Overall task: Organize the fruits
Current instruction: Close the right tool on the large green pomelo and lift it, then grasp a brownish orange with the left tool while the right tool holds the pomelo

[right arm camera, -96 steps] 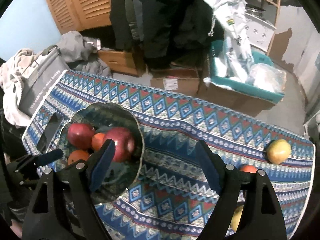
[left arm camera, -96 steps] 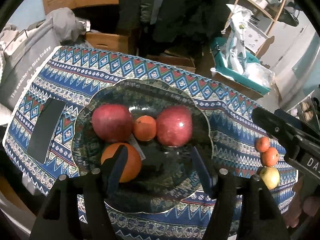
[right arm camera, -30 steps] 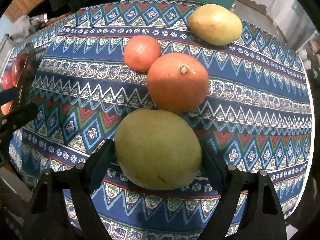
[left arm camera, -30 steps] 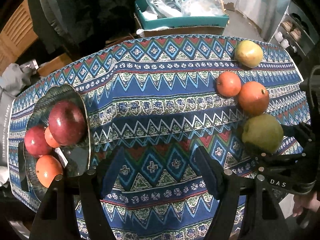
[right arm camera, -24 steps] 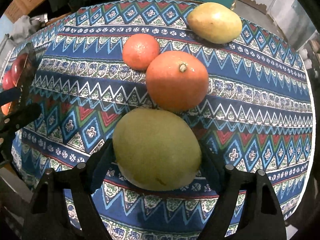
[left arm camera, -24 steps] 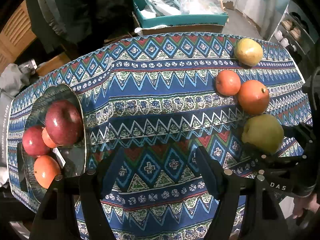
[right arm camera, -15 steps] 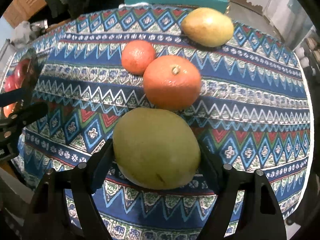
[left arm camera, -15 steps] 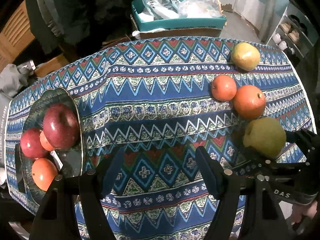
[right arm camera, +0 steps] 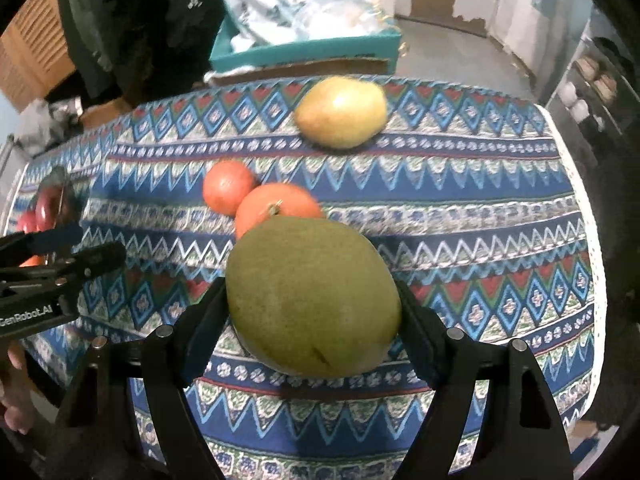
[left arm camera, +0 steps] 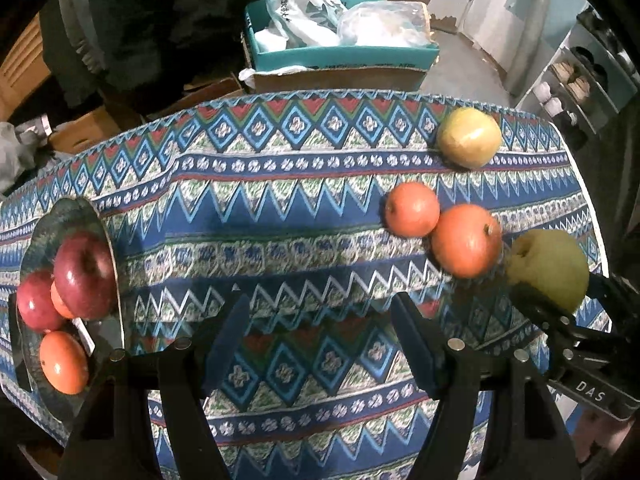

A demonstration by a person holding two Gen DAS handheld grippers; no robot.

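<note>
My right gripper [right arm camera: 312,312] is shut on a large green mango [right arm camera: 312,296] and holds it above the patterned tablecloth; it also shows in the left wrist view [left arm camera: 548,268]. Beyond it lie a big orange [right arm camera: 280,204], a small orange [right arm camera: 226,192] and a yellow mango [right arm camera: 342,112]. My left gripper [left arm camera: 320,340] is open and empty over the cloth's middle. A dark glass plate [left arm camera: 64,216] at the left holds two red apples [left arm camera: 84,274] and two oranges [left arm camera: 62,362].
The table [left arm camera: 300,184] is covered by a blue zigzag cloth. A teal box with bags [left arm camera: 340,48] stands on the floor behind it. Dark clothes hang at the back left. Shelves stand at the far right.
My right gripper has closed on the green mango and lifted it off the cloth, toward the left. The left gripper has drifted slightly; the plate sits further left in its view.
</note>
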